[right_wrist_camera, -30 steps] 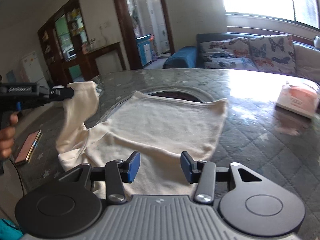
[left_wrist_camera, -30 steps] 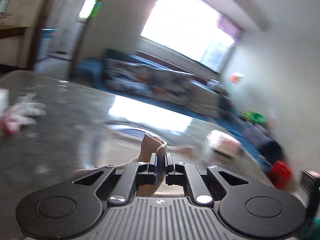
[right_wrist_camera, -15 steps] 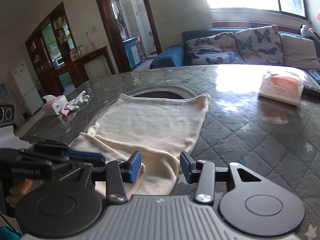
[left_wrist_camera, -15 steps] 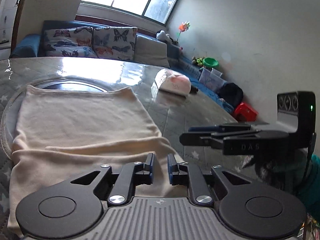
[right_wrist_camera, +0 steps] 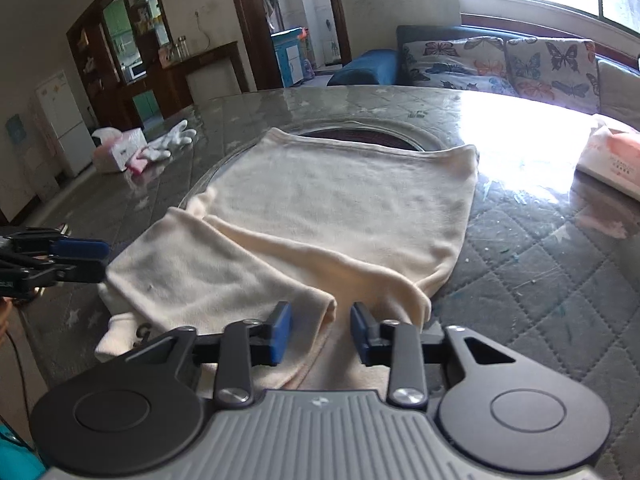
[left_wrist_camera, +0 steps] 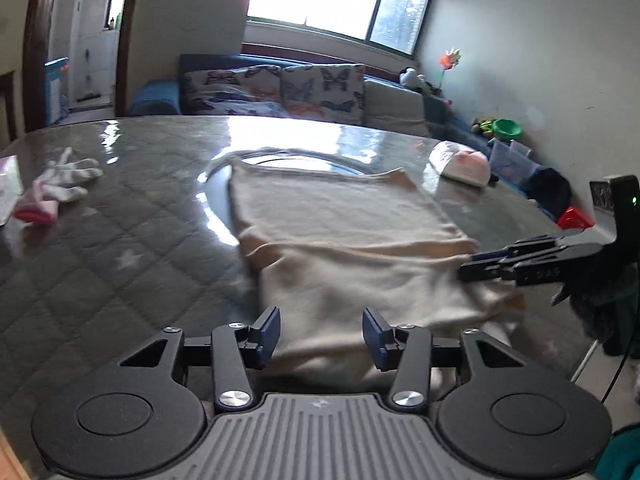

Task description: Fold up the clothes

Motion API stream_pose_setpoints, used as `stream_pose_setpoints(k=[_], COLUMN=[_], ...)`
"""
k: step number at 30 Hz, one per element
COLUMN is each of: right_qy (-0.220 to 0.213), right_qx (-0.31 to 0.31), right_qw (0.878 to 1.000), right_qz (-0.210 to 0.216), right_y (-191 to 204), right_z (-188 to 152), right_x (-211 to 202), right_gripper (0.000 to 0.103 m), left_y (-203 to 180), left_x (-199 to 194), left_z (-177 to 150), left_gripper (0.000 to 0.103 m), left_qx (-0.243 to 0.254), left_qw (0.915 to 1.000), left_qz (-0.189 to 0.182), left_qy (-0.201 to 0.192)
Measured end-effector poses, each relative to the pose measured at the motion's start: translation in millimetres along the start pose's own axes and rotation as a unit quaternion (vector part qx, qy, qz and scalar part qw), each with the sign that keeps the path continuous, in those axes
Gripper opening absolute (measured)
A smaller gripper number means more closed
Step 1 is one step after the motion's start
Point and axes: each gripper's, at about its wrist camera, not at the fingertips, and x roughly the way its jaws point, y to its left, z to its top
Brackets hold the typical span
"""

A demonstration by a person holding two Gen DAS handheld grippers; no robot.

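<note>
Cream garment (left_wrist_camera: 344, 240) lies partly folded; left jaws opening, right jaws closing, neither clamping cloth.

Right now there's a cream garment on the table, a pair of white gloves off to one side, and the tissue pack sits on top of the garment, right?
Not quite. The tissue pack sits on the bare table, beside the cream garment, not on it; the right wrist view shows the gap. The white gloves do lie off to the other side.
</note>
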Motion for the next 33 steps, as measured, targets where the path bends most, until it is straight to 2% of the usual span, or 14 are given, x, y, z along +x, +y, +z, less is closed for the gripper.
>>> stream_pose_setpoints(k=[2, 6, 14, 19, 20, 23, 24, 27, 33], right_qy=[0.0, -0.006, -0.035, -0.069, -0.073, -0.059, -0.052, -0.033, -0.035], right_qx=[-0.008, -0.013, -0.04, -0.052, -0.052, -0.031, -0.023, -0.004, 0.012], right_qw=[1.0, 1.0, 0.998, 0.995, 0.994, 0.996, 0.996, 0.998, 0.998], right_qz=[-0.005, -0.017, -0.037, -0.052, -0.057, -0.064, -0.066, -0.062, -0.047], right_y=[3, 5, 14, 18, 17, 8, 5, 0, -1], right_z=[0, 3, 18, 34, 38, 37, 36, 31, 33], right_x=[1, -3, -20, -40, -43, -35, -31, -21, -23], right_gripper=[0.013, 0.006, 0.004, 0.004, 0.004, 0.004, 0.004, 0.004, 0.007], left_y=[6, 11, 10, 6, 5, 1, -1, -3, 6], left_x=[-7, 0, 13, 14, 14, 13, 12, 9, 5], left_z=[-8, -15, -19, -22, -22, -23, -23, -22, -20], left_gripper=[0.05, 0.049, 0.046, 0.035, 0.03, 0.016, 0.014, 0.012, 0.012], left_qx=[0.004, 0.0, 0.001, 0.024, 0.027, 0.04, 0.042, 0.044, 0.022], left_qw=[0.9999, 0.9997, 0.9996, 0.999, 0.9989, 0.9987, 0.9985, 0.9984, 0.999], left_qz=[0.006, 0.017, 0.023, 0.036, 0.035, 0.029, 0.032, 0.035, 0.034], left_qy=[0.008, 0.019, 0.018, 0.014, 0.014, 0.014, 0.013, 0.01, 0.017])
